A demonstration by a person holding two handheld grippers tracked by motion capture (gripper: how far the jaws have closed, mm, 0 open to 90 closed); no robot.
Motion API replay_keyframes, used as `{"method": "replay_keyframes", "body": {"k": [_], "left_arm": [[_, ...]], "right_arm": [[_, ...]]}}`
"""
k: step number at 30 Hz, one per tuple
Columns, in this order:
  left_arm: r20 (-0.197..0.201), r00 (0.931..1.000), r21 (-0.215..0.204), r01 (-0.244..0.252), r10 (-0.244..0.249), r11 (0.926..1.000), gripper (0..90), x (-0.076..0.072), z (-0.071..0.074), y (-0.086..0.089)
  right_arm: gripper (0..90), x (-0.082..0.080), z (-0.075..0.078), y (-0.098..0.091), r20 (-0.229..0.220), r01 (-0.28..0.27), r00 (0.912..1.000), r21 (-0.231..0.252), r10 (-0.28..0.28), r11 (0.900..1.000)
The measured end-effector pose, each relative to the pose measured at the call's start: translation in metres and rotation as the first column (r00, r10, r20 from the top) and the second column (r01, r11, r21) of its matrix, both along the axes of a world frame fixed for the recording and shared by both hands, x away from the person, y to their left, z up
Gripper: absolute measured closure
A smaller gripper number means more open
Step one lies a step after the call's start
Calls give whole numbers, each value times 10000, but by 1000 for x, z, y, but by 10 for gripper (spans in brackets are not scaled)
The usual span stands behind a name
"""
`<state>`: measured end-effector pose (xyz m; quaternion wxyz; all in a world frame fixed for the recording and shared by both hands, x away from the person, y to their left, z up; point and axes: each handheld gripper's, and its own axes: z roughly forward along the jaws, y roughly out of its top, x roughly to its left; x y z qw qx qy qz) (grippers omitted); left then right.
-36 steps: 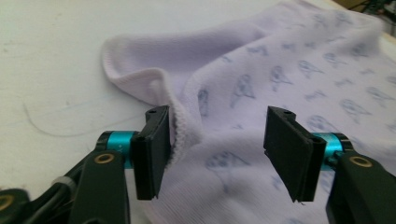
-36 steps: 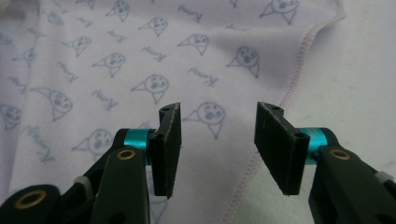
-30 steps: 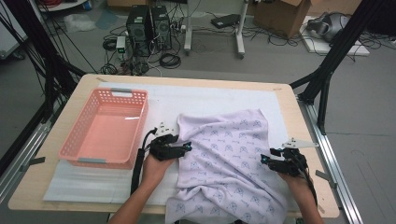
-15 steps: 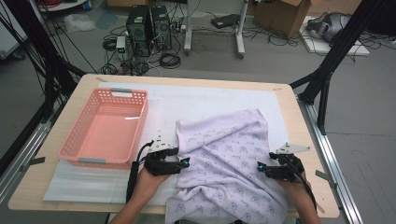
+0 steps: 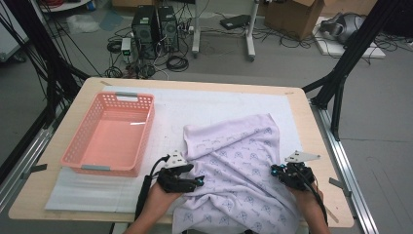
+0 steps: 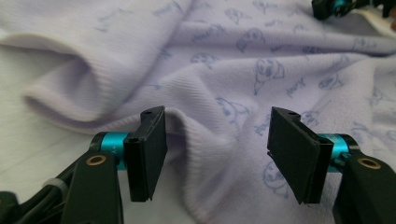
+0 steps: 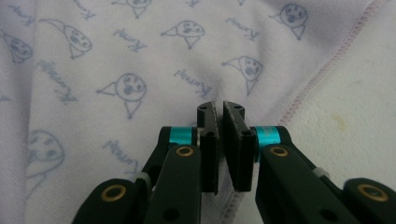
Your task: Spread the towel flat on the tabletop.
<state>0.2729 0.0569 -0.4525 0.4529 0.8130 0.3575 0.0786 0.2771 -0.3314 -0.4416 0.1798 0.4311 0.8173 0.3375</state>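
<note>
Lavender cloth (image 5: 238, 170) printed with small blue faces lies rumpled on the white mat (image 5: 87, 190) of the worktop (image 5: 58, 109), toward four o'clock from the mat's middle, its near edge hanging over the worktop's front edge. A pink basket (image 5: 73, 146) stands at nine o'clock from the cloth, well apart from it.

The left gripper (image 5: 197, 181) sits at the cloth's left edge, at about eight o'clock of the fabric. In the left gripper view its fingers (image 6: 147, 149) stand spread, having just been closing a little, with a raised fold of the hem between them; the left finger touches the fold, the right one stands off it, so nothing is pinched.

The right gripper (image 5: 276, 171) rests at the cloth's right side, at about four o'clock. In the right gripper view its fingers (image 7: 233, 140) have just come together and are pressed nearly flat against each other just beside the stitched hem, pinching a thin bit of the fabric near its edge.
</note>
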Motion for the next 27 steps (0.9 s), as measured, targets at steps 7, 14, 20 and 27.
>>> {"method": "replay_keyframes", "body": {"k": [7,14,20,27], "left_arm": [[-249,9969,450,-738,750,9963,827,17,4,0],[41,9750,331,-2221,2221,9745,837,54,5,7],[336,9437,164,-3297,3290,9439,837,83,9,16],[656,9327,-360,-3530,3547,9349,812,97,10,19]], "right_arm": [[878,12,-1,-1,50,85,9999,233,-87,9997],[881,51,-4,1,446,669,9966,511,-692,9964],[884,82,1,0,977,1346,9849,854,-1428,9872],[880,108,20,-5,1631,2237,9546,1599,-2492,9614]]}}
